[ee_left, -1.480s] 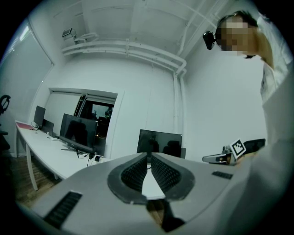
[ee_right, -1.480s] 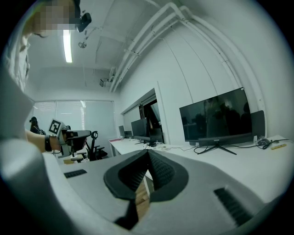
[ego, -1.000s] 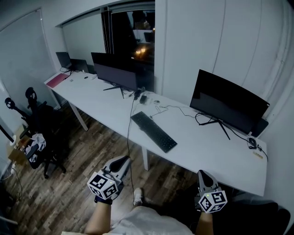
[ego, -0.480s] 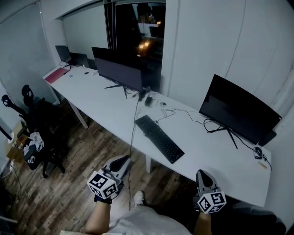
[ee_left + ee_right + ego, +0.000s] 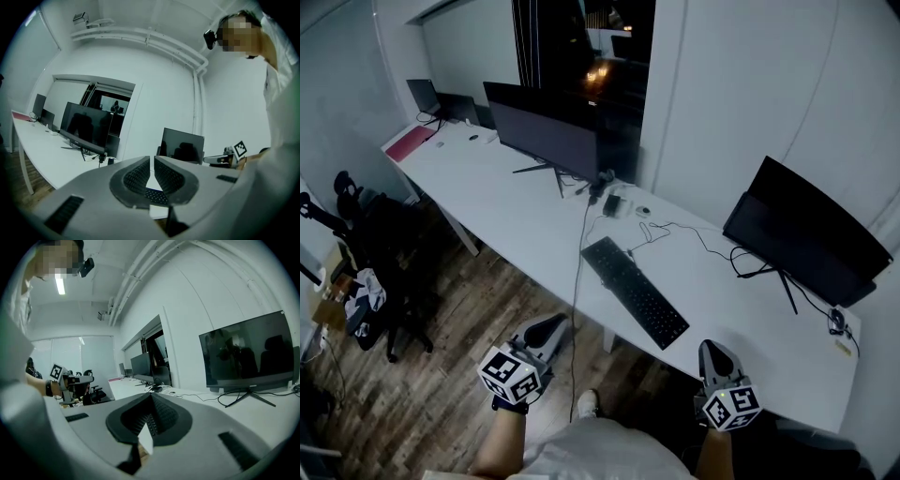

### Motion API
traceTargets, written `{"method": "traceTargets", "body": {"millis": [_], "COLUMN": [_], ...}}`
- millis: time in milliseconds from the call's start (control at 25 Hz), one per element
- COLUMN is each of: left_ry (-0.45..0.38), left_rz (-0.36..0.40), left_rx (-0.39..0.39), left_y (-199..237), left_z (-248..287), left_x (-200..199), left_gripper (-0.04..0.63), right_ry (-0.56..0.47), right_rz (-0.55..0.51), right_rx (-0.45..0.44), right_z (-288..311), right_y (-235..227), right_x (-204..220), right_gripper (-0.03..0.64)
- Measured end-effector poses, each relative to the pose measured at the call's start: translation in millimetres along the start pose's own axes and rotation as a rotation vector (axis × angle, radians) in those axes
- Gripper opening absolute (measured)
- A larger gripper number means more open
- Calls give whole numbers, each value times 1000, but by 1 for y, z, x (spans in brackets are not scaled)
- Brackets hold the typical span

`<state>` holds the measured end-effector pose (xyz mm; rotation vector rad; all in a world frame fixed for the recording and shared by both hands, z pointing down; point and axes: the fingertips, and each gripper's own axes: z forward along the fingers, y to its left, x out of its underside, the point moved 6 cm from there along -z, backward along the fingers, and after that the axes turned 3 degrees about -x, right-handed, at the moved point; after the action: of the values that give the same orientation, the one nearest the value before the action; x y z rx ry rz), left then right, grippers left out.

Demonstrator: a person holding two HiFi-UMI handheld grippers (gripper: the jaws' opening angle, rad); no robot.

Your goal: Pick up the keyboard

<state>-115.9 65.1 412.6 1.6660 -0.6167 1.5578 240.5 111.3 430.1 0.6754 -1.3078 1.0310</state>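
Head view whole keyboard (image 5: pixel 635 292), left gripper view only a sliver

Black keyboard (image 5: pixel 635 292); white desk (image 5: pixel 516 216); brown wood-grain floor (image 5: pixel 478 309); black-white square markers on left tool (image 5: pixel 551 325), right tool (image 5: pixel 712 349).

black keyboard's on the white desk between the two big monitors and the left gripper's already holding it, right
Not holding it: the head view shows the left gripper shut and empty, short of the white desk. The keyboard does lie on it between the two big monitors.
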Motion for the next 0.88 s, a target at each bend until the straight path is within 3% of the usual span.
{"method": "traceTargets", "body": {"millis": [480,880], "left_ry": [-8,-13], "left_rz": [-15,-39], "left_rx": [16,32], "left_y": [84,119], "left_z": [37,45], "left_x": [-16,-21], "left_gripper": [28,28], "right_ry": [19,41], "right_rz": [-20,-49], "right_rx": [-8,-32], "right_z": [94,136], "right_y": [14,32], "right_x": [-21,-31], "right_gripper": [3,3]}}
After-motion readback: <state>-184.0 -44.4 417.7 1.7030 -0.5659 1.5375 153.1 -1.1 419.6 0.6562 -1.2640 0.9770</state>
